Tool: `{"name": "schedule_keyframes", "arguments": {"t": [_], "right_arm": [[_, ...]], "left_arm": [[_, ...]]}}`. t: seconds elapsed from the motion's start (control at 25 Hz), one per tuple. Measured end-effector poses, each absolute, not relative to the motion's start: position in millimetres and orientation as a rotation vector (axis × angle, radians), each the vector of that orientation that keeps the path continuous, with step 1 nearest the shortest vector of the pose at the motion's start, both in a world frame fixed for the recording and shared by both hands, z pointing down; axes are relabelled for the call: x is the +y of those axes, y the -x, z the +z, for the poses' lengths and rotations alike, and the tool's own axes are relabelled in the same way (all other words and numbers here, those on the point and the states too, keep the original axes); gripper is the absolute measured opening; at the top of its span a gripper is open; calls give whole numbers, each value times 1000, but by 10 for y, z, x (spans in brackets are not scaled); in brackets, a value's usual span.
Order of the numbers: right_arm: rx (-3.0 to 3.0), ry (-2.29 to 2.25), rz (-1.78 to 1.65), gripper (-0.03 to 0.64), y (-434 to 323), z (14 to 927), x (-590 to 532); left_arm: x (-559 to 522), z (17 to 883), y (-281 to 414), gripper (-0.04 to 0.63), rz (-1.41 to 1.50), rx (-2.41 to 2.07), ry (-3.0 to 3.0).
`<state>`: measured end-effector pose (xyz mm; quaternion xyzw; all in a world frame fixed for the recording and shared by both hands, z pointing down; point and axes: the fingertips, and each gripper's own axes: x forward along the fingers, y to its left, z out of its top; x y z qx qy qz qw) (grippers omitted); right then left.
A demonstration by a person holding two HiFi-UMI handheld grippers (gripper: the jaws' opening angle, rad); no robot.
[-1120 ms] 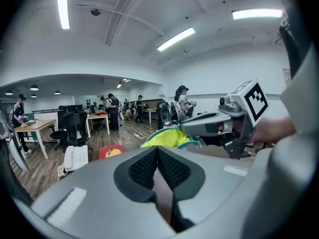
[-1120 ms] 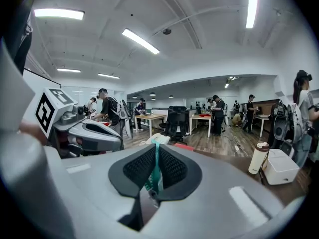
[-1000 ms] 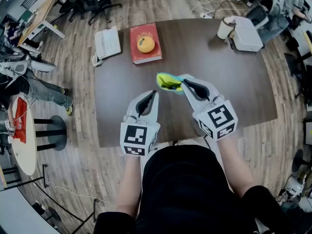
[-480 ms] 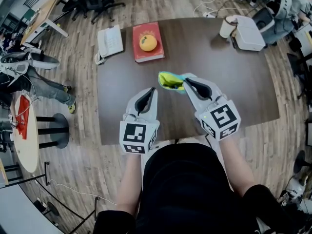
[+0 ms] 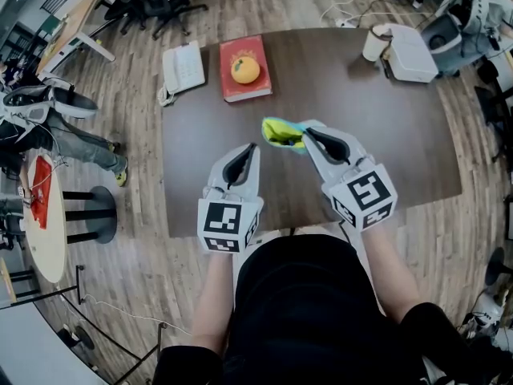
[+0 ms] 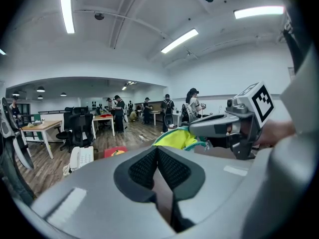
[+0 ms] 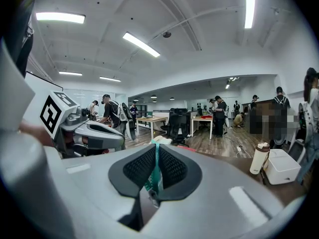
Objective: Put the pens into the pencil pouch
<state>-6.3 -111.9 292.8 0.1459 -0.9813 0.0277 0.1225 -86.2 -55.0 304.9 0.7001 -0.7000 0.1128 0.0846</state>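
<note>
Right gripper (image 5: 304, 134): its jaws are drawn narrow and clamped on a teal edge of the pencil pouch (image 5: 279, 131); in the right gripper view the strip of fabric is seen pinched between the pads.
Left gripper (image 5: 250, 149): the jaws are pressed together with nothing between them.
Pouch position: it is held up over the middle of the table (image 5: 361, 111), hanging from the right gripper's tips and spreading from them towards 9 o'clock in the head view.
Key relation: the pouch is found at about 1 o'clock from the left gripper's tips, near but apart.
Long axis: it is judged to run roughly from 9 to 3 o'clock; the opening cannot be made out.
Nearer hand: the free left gripper is the one placed to fetch a pen.
Pens: none can be found in any view, so the direction of the reach cannot be settled.
Surroundings: a red book (image 5: 240, 91) with an orange (image 5: 244, 70) on it is seen at 12 o'clock, a telephone (image 5: 183, 66) at 11 o'clock, a cup (image 5: 371, 45) and a white box (image 5: 410, 54) at 1 o'clock.
Obstruction: nothing is seen between the left gripper and the pouch.
</note>
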Motion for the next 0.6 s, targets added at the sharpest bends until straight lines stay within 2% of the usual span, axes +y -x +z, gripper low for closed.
{"name": "schedule_keyframes", "arguments": {"t": [0.6], "right_arm": [[-2857,-404,54,28,80,2967,-1107]], "left_arm": [[-536,3127,843,0,349,-2069,-2074]]}}
